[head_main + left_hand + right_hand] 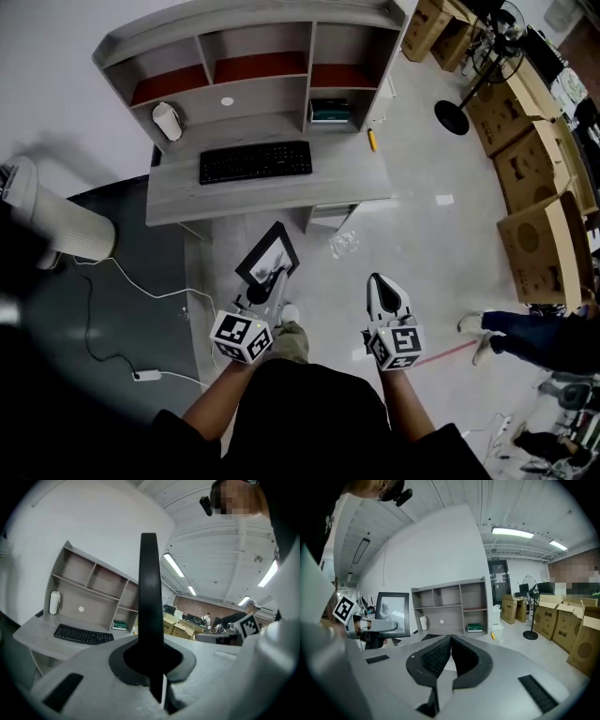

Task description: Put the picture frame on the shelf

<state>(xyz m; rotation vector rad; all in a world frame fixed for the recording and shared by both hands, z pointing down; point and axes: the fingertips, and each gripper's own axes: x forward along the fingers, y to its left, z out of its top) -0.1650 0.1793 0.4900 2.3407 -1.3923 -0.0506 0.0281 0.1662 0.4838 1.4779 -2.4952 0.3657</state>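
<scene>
A white power strip (145, 376) and its cable lie on the floor at the near left, where a foot could be caught on the way in.

The black rectangular picture frame with a pale print (270, 255) is held in front of the person, over the floor near the grey wooden desk (183, 204) and well apart from the grey wooden shelf unit (253, 42) at the desk's far side. It is gripped only at its lower edge by the left gripper (265, 291), whose jaws are closed tight on it. With so narrow a hold, the frame could pivot or slip if it is knocked against a divider. The white cylindrical container (167, 121) at the left under the shelves could be toppled if the frame is swung too low. The black keyboard (255, 161) could be struck in the same way.

The right gripper (384, 286) is closed with nothing between its jaws, so no support is given to the frame's free end.

From left to right, the following are counted:
- one power strip
- one container
- one keyboard
- one frame
- two grippers
- three upper shelf compartments
- one green stack of books (330, 111)
- at least four brown cardboard boxes (534, 159) along the right
</scene>
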